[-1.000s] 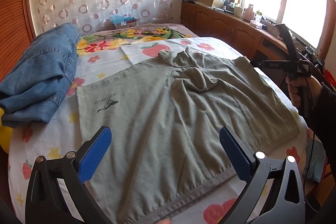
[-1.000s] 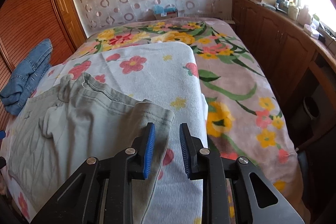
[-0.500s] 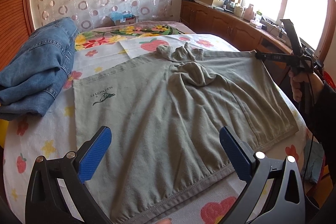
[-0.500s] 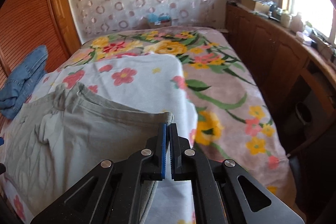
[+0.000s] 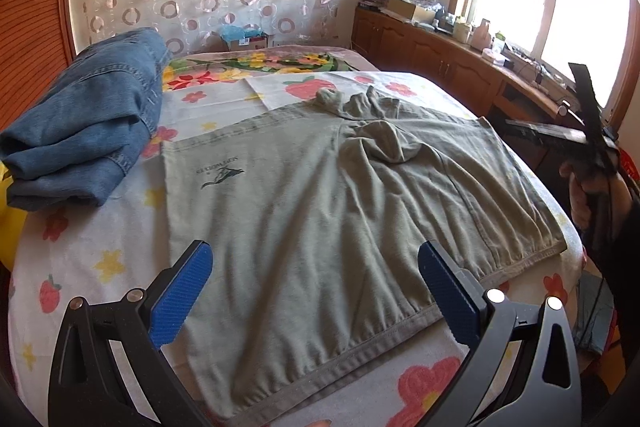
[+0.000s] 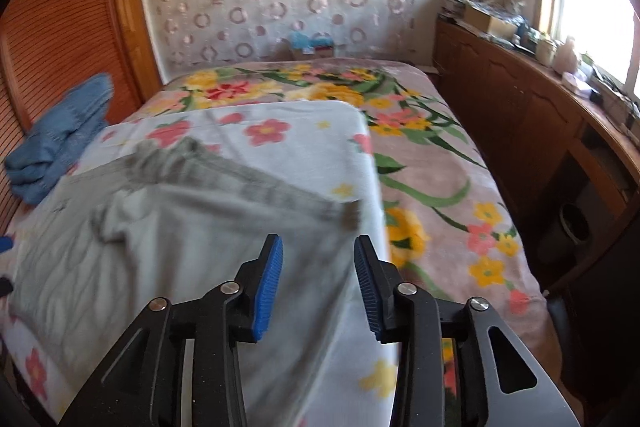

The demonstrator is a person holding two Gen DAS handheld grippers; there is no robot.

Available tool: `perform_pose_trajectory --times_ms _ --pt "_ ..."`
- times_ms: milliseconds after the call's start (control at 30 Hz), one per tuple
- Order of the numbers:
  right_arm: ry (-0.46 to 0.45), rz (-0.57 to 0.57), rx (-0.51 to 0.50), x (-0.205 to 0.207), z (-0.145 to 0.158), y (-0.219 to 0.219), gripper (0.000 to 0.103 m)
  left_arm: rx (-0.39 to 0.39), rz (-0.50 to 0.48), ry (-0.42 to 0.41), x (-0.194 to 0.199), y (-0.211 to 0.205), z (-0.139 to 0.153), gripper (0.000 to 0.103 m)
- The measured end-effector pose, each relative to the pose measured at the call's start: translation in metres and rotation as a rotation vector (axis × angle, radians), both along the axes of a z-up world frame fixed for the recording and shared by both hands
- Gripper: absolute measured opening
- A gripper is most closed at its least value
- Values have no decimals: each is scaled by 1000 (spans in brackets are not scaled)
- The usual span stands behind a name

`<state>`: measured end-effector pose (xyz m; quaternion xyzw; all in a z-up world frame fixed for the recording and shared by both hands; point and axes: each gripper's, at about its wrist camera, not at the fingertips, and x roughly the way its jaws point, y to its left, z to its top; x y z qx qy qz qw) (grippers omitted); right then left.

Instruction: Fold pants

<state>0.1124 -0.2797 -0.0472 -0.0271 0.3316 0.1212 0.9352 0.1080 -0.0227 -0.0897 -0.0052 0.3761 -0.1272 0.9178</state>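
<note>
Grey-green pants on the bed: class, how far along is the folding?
Done: the grey-green pants lie spread flat on the floral sheet, folded jeans beside them. In hand: nothing; the left claw is open, the right claw's jaws are opening and empty. Left: every fold.

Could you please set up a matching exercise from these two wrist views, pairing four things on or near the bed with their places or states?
Things:
1. grey-green pants
2. blue jeans
3. left gripper
4. right gripper

Places or states:
A. bundled near the wooden wall
B. jaws opening, nothing between them
C. spread flat on the flowered sheet
D. jaws wide open above the pants' near hem

Pairs: 1-C, 2-A, 3-D, 4-B
</note>
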Motion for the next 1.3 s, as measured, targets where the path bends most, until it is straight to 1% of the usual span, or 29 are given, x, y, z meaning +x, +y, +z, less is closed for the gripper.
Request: perform_pose_trajectory --times_ms 67,100,167,200,333,433,567,667,733,767,867,900,967,1033,1100,1233,1267,1300 --pt "-21 29 5 -31 3 5 48 0 17 -10 -3 5 0 103" --pt "-31 41 8 -48 2 7 49 3 27 -16 -4 8 0 103" --pt "-46 70 16 -77 -1 13 49 6 34 -24 -7 13 -2 103" --pt "-48 79 21 -81 -7 17 50 10 38 -23 -9 16 -2 103" --pt "-68 98 21 -118 -11 22 50 15 54 10 -17 27 -7 103" --pt "-87 112 15 -135 -12 20 50 29 72 40 -24 35 -15 103" --pt "-66 134 18 -132 -27 19 50 27 92 55 -33 47 -22 103" --pt "-54 139 23 -127 -22 13 50 24 103 56 -39 53 -23 103" --pt "-49 146 29 -129 -21 11 50 9 108 59 -42 58 -24 98" --pt "-44 149 31 -121 -18 12 50 2 108 62 -44 60 -24 95" --pt "-35 154 33 -122 -18 10 50 0 119 58 -49 64 -24 93" --pt "-34 154 30 -120 -16 12 50 -3 122 57 -50 65 -24 88" --pt "-33 156 28 -119 -15 12 50 -8 129 63 -54 68 -25 80" --pt "-34 159 26 -117 -14 14 50 -16 128 68 -56 70 -27 78" --pt "-37 158 23 -116 -13 14 50 -21 125 72 -58 70 -28 69" --pt "-36 156 19 -114 -15 23 50 -30 108 90 -62 69 -32 62" --pt "-37 155 19 -113 -16 25 50 -23 101 93 -63 67 -33 57" --pt "-37 155 18 -113 -16 24 50 -13 94 91 -64 64 -33 55"
